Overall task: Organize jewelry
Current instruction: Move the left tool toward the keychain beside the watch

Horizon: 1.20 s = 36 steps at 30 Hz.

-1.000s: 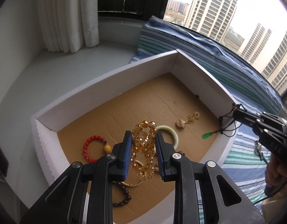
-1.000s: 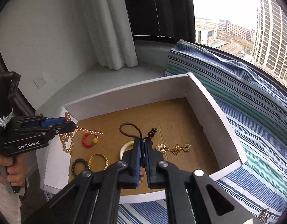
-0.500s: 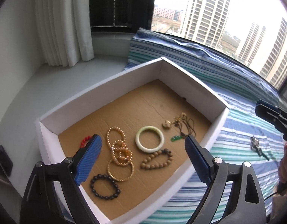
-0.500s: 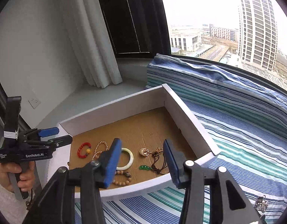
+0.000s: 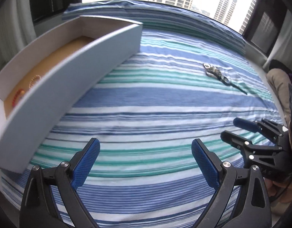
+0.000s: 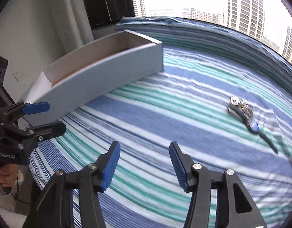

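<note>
Both tools have swung away from the box (image 5: 70, 72) and spread wide, empty. Left tool (image 5: 145, 158) and right tool (image 6: 144, 163) hover over the striped bed (image 5: 165, 98); remaining jewelry (image 6: 242, 110) lies well ahead, rightward.

One white box (image 5: 73, 72) with a cardboard floor, two beaded bracelets visible inside it, one red (image 5: 17, 96), one pale (image 5: 35, 79), one tangled jewelry piece (image 5: 217, 72) on one striped cloth (image 5: 165, 102), two grippers, left (image 5: 145, 155), right (image 6: 144, 158)
</note>
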Tool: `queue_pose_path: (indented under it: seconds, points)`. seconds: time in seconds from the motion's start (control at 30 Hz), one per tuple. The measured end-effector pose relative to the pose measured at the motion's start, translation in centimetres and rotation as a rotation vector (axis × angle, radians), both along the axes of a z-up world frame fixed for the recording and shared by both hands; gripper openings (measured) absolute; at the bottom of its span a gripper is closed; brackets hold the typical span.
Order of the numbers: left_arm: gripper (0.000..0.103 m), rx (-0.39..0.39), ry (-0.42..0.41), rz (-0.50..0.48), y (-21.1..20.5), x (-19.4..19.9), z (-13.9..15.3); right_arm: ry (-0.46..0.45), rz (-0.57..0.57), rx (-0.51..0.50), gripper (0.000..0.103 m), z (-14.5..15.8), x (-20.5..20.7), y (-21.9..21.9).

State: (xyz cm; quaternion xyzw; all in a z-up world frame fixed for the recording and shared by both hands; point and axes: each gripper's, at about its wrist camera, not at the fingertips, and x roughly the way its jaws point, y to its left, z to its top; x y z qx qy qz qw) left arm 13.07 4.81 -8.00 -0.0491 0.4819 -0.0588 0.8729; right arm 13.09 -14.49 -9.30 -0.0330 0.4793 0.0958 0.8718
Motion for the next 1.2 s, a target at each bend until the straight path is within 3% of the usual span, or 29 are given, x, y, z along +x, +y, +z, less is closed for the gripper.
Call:
queue_pose_path:
  seconds: [0.17, 0.4, 0.8, 1.2]
  points:
    - [0.097, 0.026, 0.042, -0.021, -3.6, -0.6, -1.7, 0.03, -0.144, -0.022, 0.055, -1.6, -4.3, -5.3]
    - [0.097, 0.105, -0.005, -0.028, -5.2, -1.8, -1.0, 0.019, -0.217, 0.009, 0.055, -1.9, -7.4, -8.0]
    - [0.097, 0.123, 0.006, -0.009, -4.6, -1.7, -1.9, 0.049, -0.175, 0.034, 0.055, -2.9, -7.7, -6.7]
    - [0.097, 0.108, 0.066, -0.051, -5.9, -0.5, -3.7, 0.061, -0.271, 0.07, 0.055, -0.9, -5.8, -13.1]
